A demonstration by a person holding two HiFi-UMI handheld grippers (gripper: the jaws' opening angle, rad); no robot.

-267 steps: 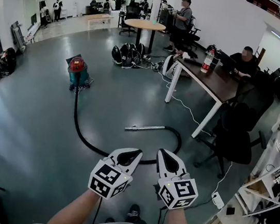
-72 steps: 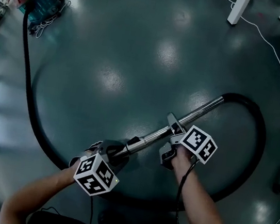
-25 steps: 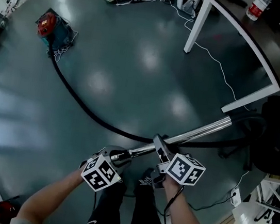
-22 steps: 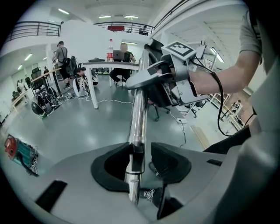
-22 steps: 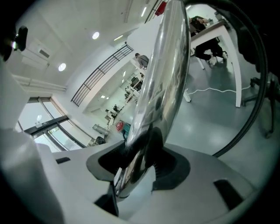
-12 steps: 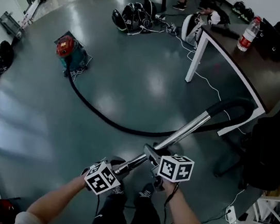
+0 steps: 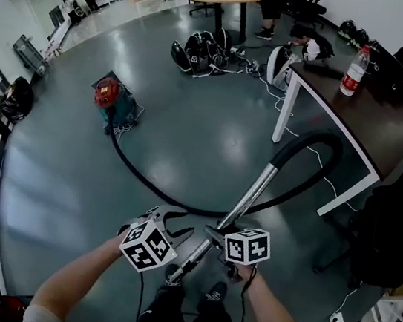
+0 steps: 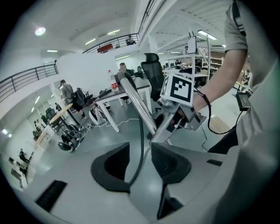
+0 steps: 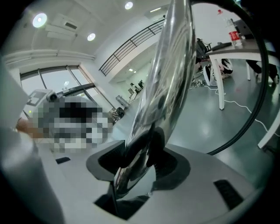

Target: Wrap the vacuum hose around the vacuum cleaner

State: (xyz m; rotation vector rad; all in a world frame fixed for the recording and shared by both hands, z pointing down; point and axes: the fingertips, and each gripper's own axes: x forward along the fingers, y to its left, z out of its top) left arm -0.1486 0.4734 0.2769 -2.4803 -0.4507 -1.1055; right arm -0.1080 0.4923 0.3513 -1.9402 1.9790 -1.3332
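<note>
The vacuum cleaner (image 7: pixel 113 102), teal with a red top, stands on the floor at far left. Its black hose (image 7: pixel 146 182) runs over the floor, then arches up (image 9: pixel 258 87) to a chrome tube (image 7: pixel 253 190). My right gripper (image 7: pixel 214 235) is shut on that tube, which fills the space between its pads (image 9: pixel 142 151). The tube slants steeply, upper end away from me. My left gripper (image 7: pixel 170 218) hovers just left of the tube's lower part. Its jaws stand apart (image 8: pixel 141 151) with only floor and a thin dark line showing through. The tube (image 8: pixel 138 103) lies beyond them.
A dark desk with white legs (image 7: pixel 343 114) stands at right, with a bottle (image 7: pixel 355 71) on it and a seated person behind. A black office chair (image 7: pixel 394 230) is close on my right. Bags (image 7: pixel 203 52) and a white cable (image 7: pixel 326 182) lie on the floor.
Both grippers have risen and the tube has swung from a low slant to a steep one, lifting the hose bend. The left gripper, earlier at the tube's lower end, now stands beside it.
</note>
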